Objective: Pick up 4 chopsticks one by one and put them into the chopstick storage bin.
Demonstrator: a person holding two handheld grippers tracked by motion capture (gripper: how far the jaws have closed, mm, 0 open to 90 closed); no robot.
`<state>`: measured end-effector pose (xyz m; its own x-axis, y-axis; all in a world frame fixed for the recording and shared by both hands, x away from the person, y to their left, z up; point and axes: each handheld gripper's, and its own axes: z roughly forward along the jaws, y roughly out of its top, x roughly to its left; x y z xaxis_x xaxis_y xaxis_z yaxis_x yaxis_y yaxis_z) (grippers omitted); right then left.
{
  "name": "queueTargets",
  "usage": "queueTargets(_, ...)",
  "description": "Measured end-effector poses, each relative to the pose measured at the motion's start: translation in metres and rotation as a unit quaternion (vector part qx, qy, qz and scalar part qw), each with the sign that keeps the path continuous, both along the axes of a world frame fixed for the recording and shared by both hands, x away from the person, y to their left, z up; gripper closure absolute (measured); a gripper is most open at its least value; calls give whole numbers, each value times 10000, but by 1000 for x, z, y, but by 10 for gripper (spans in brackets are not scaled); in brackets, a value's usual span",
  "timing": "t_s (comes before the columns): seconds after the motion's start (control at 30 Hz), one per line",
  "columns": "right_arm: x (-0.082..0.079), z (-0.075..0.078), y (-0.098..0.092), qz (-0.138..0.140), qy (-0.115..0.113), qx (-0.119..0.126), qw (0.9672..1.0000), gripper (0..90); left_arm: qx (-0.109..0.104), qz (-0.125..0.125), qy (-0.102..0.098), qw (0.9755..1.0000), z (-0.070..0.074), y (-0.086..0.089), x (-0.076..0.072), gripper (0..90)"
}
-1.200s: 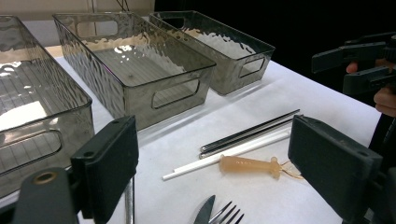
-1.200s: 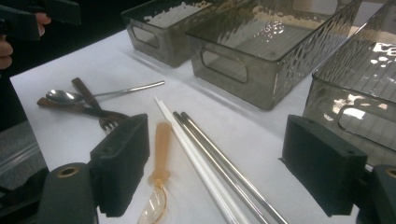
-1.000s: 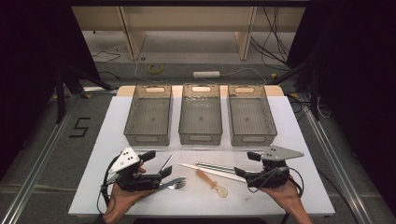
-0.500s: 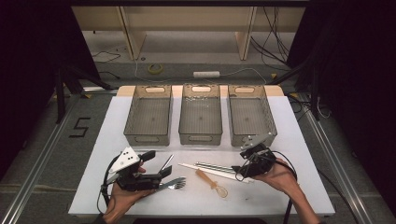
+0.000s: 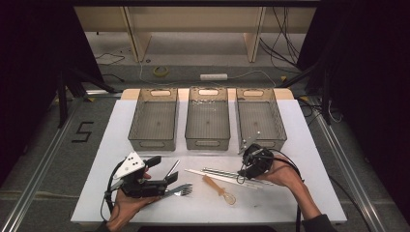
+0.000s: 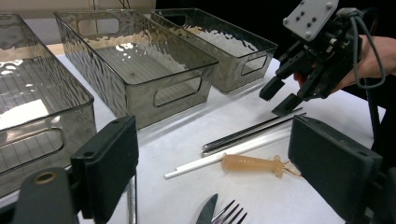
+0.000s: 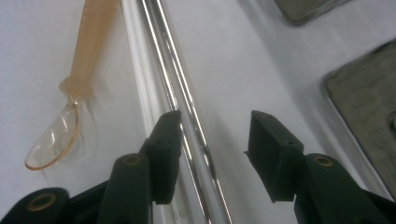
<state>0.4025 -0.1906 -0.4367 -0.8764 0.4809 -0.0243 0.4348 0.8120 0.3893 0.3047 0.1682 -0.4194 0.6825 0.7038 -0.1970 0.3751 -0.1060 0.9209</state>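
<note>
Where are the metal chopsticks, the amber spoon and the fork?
metal chopsticks (image 6: 252, 133), left gripper view, mid-shaft.
amber spoon (image 7: 91, 42), right gripper view, on its handle.
fork (image 5: 183, 191), high view, at the tines.

A lab recording bay: black curtains (image 5: 34, 72) at nine and three o'clock, loose cables (image 5: 285, 29) on the floor at one o'clock, a white-topped desk (image 5: 106, 135).

Polished metal chopsticks (image 7: 184, 88) gleam on the matt white surface (image 5: 309, 159). The spoon (image 7: 70, 107) is translucent amber plastic; the bins (image 6: 140, 65) smoky, rippled plastic; the fork (image 5: 181, 191) shiny metal.
</note>
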Motion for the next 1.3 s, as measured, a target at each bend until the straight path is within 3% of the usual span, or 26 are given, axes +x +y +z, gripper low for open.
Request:
queueTargets(0.3, 6, -12, 9, 303, 240, -450, 9982, 654, 0, -10, 9, 10000, 0, 0, 0, 156)
queueTargets(0.8, 9, -16, 10, 494, 293, -717, 9958, 758, 19, -16, 6, 10000, 0, 0, 1, 156)
queueTargets(1.0, 10, -19, 13, 583, 280, -940, 9935, 788, 45, -22, 5, 10000, 0, 0, 1, 156)
queueTargets(1.3, 13, -18, 15, 609, 454, -1034, 9917, 817, 55, -25, 11, 10000, -1, 0, 1, 156)
